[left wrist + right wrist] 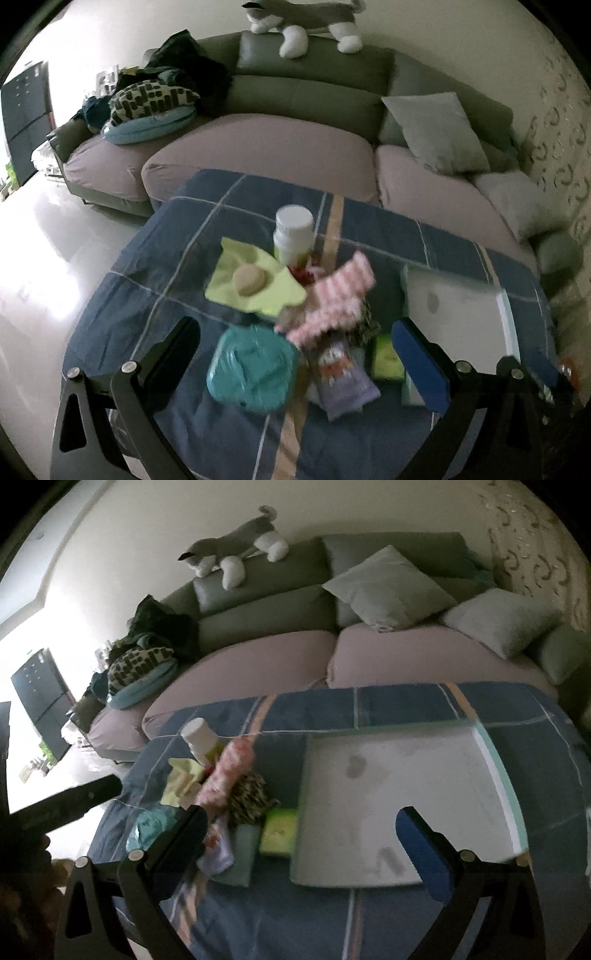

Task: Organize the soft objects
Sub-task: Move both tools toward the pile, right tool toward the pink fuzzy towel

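My left gripper [295, 354] gapes wide, empty, above the teal pouch [253, 369]; my right gripper [301, 834] gapes wide, empty, over the tray [402, 797].

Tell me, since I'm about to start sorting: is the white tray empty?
Empty. In the right wrist view the white tray shows only bare, stained bottom; the soft items lie left of it on the blue cloth.

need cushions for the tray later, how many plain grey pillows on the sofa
2: one grey pillow leans on the sofa backrest, the other grey pillow lies by the right armrest. More may be hidden under the clothes pile.
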`<state>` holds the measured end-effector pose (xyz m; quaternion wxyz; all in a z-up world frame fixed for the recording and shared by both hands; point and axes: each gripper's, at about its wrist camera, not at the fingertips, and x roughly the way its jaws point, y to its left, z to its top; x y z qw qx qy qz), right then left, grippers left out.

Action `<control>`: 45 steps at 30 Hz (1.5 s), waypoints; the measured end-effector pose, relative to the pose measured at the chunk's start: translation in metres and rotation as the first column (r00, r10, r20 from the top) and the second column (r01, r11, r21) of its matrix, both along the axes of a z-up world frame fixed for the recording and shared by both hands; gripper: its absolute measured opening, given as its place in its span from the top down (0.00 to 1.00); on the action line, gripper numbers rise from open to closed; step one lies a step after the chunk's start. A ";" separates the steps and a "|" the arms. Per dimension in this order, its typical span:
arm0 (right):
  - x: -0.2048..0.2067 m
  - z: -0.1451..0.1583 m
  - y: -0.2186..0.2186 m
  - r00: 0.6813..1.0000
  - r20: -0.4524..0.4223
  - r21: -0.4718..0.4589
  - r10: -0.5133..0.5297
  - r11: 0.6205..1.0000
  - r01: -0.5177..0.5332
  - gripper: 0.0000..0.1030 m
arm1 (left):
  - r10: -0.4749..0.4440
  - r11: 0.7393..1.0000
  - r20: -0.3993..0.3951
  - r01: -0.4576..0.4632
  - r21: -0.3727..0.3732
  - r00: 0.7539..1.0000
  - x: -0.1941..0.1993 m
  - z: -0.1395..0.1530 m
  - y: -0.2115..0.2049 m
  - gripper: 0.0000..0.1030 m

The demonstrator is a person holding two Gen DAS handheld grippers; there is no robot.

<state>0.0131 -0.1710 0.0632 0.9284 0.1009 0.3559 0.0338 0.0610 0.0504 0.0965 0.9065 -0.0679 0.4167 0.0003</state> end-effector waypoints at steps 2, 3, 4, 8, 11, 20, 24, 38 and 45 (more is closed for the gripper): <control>0.012 0.003 0.007 1.000 0.000 0.001 0.017 1.000 -0.017 0.00 | 0.015 1.000 0.012 -0.015 -0.014 1.000 0.010 0.003 0.005 0.00; 0.018 0.003 0.011 1.000 0.000 -0.007 0.025 1.000 -0.025 0.00 | 0.024 0.999 0.014 -0.024 -0.031 1.000 0.015 0.003 0.009 0.00; 0.023 0.003 0.013 0.999 -0.001 -0.014 0.032 0.999 -0.032 0.00 | 0.034 0.998 0.011 -0.033 -0.044 0.999 0.019 0.003 0.012 0.00; 0.048 -0.004 0.027 0.997 -0.017 -0.015 0.081 0.997 -0.081 0.00 | 0.083 0.995 -0.004 -0.083 -0.061 0.997 0.040 -0.005 0.024 0.00; 0.064 -0.009 0.035 0.994 -0.007 -0.013 0.106 0.994 -0.107 0.00 | 0.115 0.989 -0.006 -0.115 -0.094 0.993 0.052 -0.013 0.032 0.00; 0.110 -0.023 0.038 0.993 0.004 0.023 0.116 0.993 -0.116 0.00 | 0.208 0.977 0.033 -0.206 -0.059 0.978 0.078 -0.031 0.032 0.00; 0.121 -0.040 0.036 0.992 -0.020 0.047 0.124 0.991 -0.123 0.00 | 0.220 0.973 0.027 -0.217 -0.074 0.975 0.085 -0.044 0.036 0.00; 0.126 -0.076 0.066 0.971 -0.071 0.100 0.230 0.970 -0.223 0.00 | 0.249 0.960 0.020 -0.244 -0.134 0.968 0.073 -0.061 0.049 0.00; 0.128 -0.087 0.077 0.961 -0.093 0.106 0.260 0.962 -0.250 0.00 | 0.278 0.951 0.014 -0.273 -0.144 0.961 0.068 -0.064 0.057 0.00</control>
